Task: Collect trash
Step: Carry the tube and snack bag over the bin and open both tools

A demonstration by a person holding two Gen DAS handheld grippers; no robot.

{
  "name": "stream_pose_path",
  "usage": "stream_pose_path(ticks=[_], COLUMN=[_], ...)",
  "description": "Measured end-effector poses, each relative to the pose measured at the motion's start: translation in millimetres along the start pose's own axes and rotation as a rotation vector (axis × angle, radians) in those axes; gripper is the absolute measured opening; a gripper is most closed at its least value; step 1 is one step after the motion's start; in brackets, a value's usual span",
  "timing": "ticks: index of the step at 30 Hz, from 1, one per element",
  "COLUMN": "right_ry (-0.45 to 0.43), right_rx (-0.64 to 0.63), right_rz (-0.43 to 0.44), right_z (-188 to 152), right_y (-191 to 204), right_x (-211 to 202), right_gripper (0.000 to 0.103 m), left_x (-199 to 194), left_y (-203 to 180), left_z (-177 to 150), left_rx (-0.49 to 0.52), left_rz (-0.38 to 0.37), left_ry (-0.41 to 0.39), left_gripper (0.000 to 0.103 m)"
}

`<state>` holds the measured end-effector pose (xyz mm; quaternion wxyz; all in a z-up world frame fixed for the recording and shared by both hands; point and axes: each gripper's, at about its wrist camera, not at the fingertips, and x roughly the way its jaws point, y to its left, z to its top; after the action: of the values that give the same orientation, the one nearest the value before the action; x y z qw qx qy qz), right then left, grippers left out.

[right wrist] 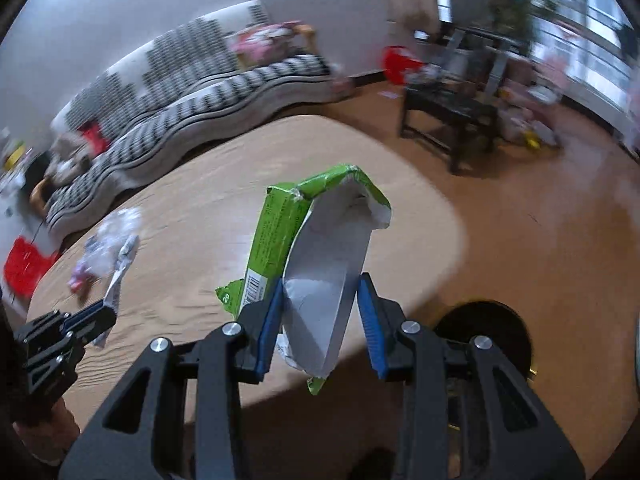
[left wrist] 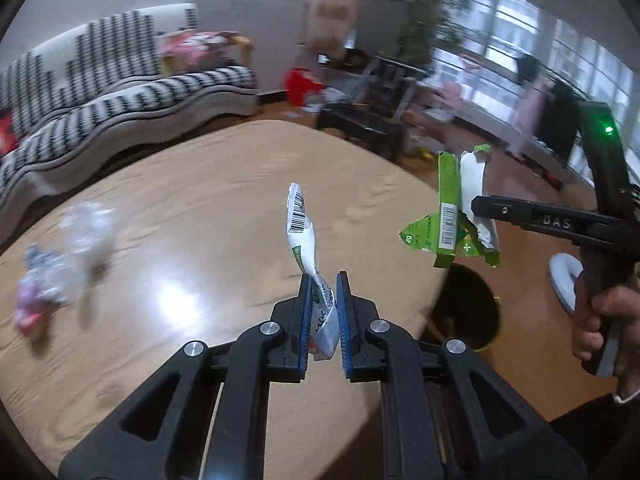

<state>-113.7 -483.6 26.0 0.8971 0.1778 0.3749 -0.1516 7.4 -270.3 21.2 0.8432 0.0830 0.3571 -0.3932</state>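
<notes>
fingers [right wrist: 366, 312] pinch green carton [right wrist: 320, 240] past table [right wrist: 192, 216] edge, above bin [right wrist: 492, 328].

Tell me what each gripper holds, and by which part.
Left gripper pinches the white wrapper at its lower end. Right gripper clamps the torn green carton near its bottom.

The torn carton [right wrist: 280, 232] is lime green outside and white inside, the sofa [left wrist: 100, 92] black-and-white zigzag, the table [left wrist: 192, 208] pale tan woodgrain.

Left gripper [left wrist: 324, 312], right gripper [right wrist: 320, 320]: black linkage frames, blue ribbed pads, silver pivot screws; bare-skinned hand [left wrist: 596, 320], dark sleeve.
</notes>
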Motion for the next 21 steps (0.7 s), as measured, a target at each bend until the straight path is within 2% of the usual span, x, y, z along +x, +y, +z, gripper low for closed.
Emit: stream_pose_path(ticks=[4, 11, 13, 17, 21], right_ry=[0.002, 0.067, 0.088, 0.124, 0.133], right_rx=[0.075, 0.247, 0.321, 0.377, 0.382], right_rz=[-0.084, -0.221, -0.232, -0.236, -0.254], right_z=[-13, -42, -51, -61, -60], right_y=[-64, -165, -190, -210, -218], right_x=[-12, -12, -9, 2, 8], right_gripper=[0.038, 0.038, 0.038, 0.038, 0.039], left_x=[29, 90, 105, 140, 164], left_y=[-50, -137, -157, -191, -205], left_z=[5, -4, -7, -12, -14], left_rx=[0.046, 0.118, 0.136, 0.17, 0.16], left_rz=[-0.104, -0.28, -0.315, -0.358, -0.371], left_ry=[0.02, 0.108, 0.133, 0.172, 0.209], left_gripper=[0.011, 0.011, 0.011, 0.011, 0.012])
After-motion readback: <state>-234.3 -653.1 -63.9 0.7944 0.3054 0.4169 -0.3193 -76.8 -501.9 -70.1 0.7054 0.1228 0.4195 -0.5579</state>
